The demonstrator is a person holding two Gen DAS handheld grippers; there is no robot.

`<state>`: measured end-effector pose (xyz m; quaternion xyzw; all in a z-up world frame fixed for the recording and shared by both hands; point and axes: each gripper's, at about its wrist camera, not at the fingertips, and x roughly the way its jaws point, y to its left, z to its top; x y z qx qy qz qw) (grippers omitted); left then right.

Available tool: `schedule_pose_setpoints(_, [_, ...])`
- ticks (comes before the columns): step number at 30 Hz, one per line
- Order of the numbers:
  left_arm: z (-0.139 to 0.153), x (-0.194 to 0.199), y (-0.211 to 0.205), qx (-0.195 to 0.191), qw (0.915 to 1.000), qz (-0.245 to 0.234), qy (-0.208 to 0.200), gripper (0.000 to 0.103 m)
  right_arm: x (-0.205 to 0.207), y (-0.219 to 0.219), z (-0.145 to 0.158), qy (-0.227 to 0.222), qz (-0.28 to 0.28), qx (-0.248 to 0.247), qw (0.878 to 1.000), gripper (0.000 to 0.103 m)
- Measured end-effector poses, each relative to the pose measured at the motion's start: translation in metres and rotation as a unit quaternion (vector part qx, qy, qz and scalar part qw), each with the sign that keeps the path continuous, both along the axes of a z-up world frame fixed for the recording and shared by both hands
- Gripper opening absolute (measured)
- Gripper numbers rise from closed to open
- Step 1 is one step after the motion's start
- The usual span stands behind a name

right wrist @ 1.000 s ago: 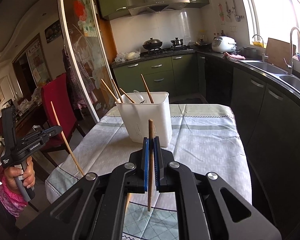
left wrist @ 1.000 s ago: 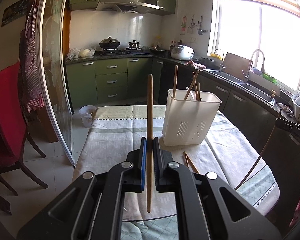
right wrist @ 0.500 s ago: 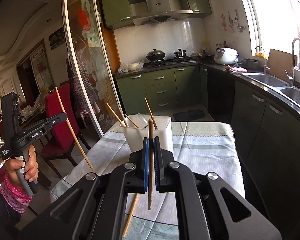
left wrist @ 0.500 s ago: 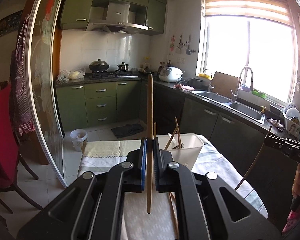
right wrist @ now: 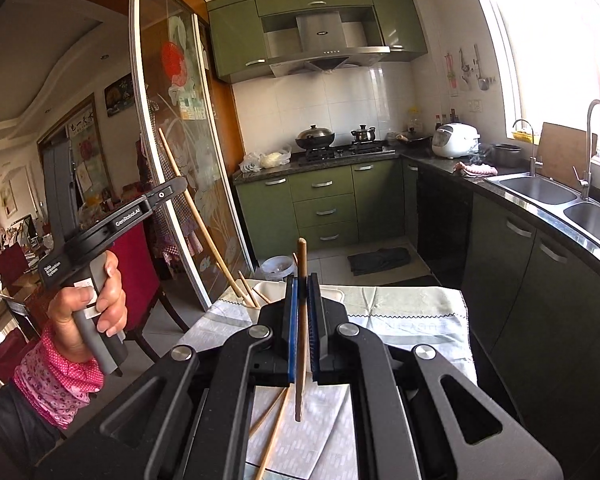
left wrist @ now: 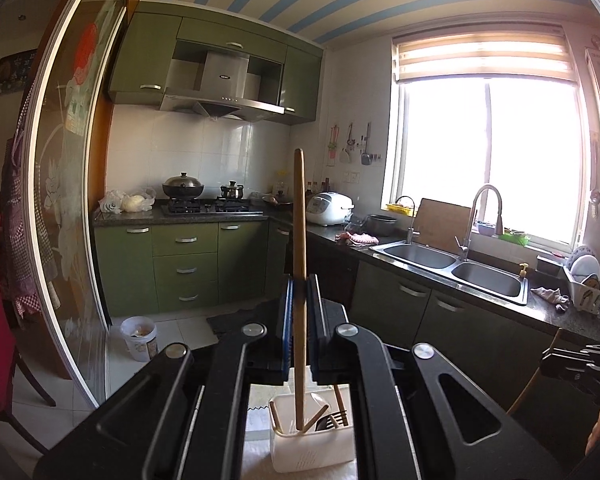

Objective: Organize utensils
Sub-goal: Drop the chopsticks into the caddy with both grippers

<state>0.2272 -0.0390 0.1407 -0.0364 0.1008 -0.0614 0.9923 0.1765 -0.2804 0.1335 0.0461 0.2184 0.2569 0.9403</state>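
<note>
My left gripper [left wrist: 299, 308] grips a chopstick [left wrist: 299, 264] upright, tips at 12 and 6, lower end above the holder [left wrist: 312, 450]. My right gripper [right wrist: 301, 308] clamps another chopstick [right wrist: 301, 320] upright over the table [right wrist: 420, 312]; loose chopsticks [right wrist: 274, 428] lie at 7.

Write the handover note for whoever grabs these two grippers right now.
Left gripper: shut on a chopstick, held near upright above the white holder.
Right gripper: shut on another chopstick, also near upright, over the table.
Holder stands on the tablecloth and already has several chopsticks and a dark utensil in it.
Done: some utensils are in the holder.
Left: drop both held chopsticks into the holder, then collect the two loose chopsticks lying on the cloth under the right gripper.
</note>
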Motion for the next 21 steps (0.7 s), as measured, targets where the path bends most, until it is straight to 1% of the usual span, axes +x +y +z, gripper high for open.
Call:
schedule_pose_setpoints(4, [-0.016,0.023,-0.003,0.003,0.9999,0.010,0.009,0.006,0.005,0.001,0.002,0.002,-0.001,0.000,1.000,0.006])
schedule_pose_setpoints(8, [-0.040,0.039,-0.006,0.009,0.9990,0.011,0.042,0.006,0.008,0.002,0.002,0.004,-0.003,-0.003,1.000,0.006])
schedule_pose_setpoints(12, [-0.058,0.043,-0.007,0.020,0.9975,0.008,0.068,0.006,0.014,0.002,0.002,0.006,-0.007,0.000,1.000,0.006])
schedule_pose_setpoints(13, [-0.061,0.042,-0.006,0.020,0.9972,0.008,0.071,0.008,0.016,0.004,0.004,0.006,-0.006,0.002,1.000,0.006])
schedule_pose_setpoints(15, [-0.062,0.039,-0.004,0.020,0.9971,0.007,0.073,0.016,0.022,0.006,0.007,0.006,-0.004,0.007,1.000,0.006])
schedule_pose_setpoints(16, [-0.060,0.036,-0.002,0.018,0.9974,0.008,0.070,0.023,0.025,0.008,0.010,0.004,-0.004,0.010,1.000,0.006])
schedule_pose_setpoints(17, [-0.058,0.032,-0.001,0.017,0.9977,0.010,0.065,0.026,0.030,0.010,0.013,0.002,-0.007,0.014,1.000,0.006])
schedule_pose_setpoints(21, [-0.046,0.014,0.005,0.019,0.9986,0.009,0.048,0.027,0.045,0.012,0.031,-0.025,-0.027,0.037,0.999,0.006])
